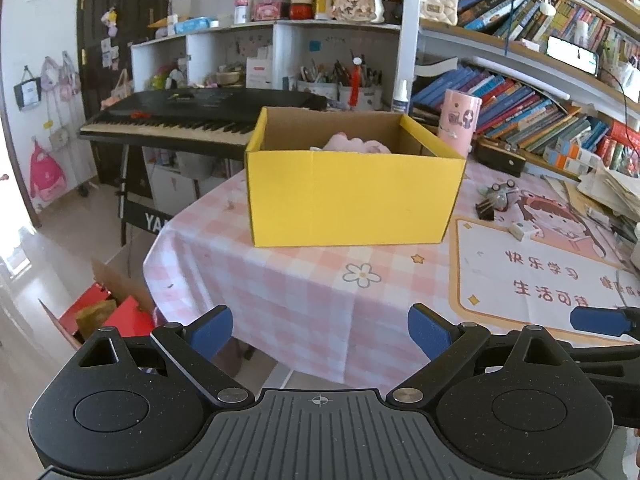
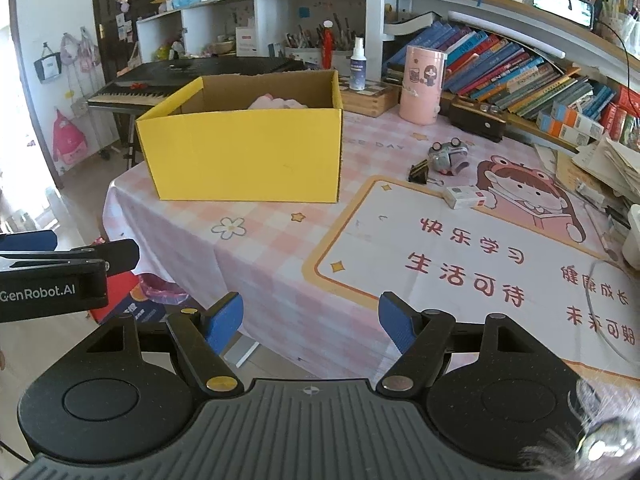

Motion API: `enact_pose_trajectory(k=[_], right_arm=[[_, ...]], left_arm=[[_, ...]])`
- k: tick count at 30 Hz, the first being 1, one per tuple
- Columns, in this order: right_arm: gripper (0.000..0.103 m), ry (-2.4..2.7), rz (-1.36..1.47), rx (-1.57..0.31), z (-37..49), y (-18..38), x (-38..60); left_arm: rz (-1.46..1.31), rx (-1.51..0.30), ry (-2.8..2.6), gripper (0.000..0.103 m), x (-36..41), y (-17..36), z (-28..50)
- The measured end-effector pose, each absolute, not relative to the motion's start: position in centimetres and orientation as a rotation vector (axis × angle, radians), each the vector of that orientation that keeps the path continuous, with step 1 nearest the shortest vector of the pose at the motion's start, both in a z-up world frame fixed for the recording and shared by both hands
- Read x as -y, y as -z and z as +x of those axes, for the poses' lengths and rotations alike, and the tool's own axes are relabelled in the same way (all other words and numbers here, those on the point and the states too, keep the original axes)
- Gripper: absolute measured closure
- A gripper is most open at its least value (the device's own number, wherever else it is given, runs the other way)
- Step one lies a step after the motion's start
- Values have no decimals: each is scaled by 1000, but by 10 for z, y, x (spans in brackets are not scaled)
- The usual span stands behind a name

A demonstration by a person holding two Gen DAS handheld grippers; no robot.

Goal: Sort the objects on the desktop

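Note:
An open yellow cardboard box stands on the pink checked tablecloth, with a pink soft item inside. On the cloth to its right lie a small grey frog toy, a black binder clip and a small white box. My left gripper is open and empty, near the table's front edge. My right gripper is open and empty, over the front edge, to the right of the left one.
A pink cylinder tin, a spray bottle and a dark case stand behind the box. Books fill the shelves at right. A keyboard piano is at the left. Paper stacks lie at the right edge.

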State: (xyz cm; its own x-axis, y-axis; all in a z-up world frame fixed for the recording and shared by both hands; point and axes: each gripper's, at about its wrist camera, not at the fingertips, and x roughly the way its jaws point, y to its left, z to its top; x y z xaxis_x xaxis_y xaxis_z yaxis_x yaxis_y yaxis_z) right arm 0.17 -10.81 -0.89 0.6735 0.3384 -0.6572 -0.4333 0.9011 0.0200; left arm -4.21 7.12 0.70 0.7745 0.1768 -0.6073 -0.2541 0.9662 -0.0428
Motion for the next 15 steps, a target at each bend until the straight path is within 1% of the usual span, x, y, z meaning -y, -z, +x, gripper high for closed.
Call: enact_pose_trajectory(k=[15], right_arm=[[30,-361,-127,-735,12,13,129]], left_arm=[[-99,-668,-147,7,-49,-1,-16]])
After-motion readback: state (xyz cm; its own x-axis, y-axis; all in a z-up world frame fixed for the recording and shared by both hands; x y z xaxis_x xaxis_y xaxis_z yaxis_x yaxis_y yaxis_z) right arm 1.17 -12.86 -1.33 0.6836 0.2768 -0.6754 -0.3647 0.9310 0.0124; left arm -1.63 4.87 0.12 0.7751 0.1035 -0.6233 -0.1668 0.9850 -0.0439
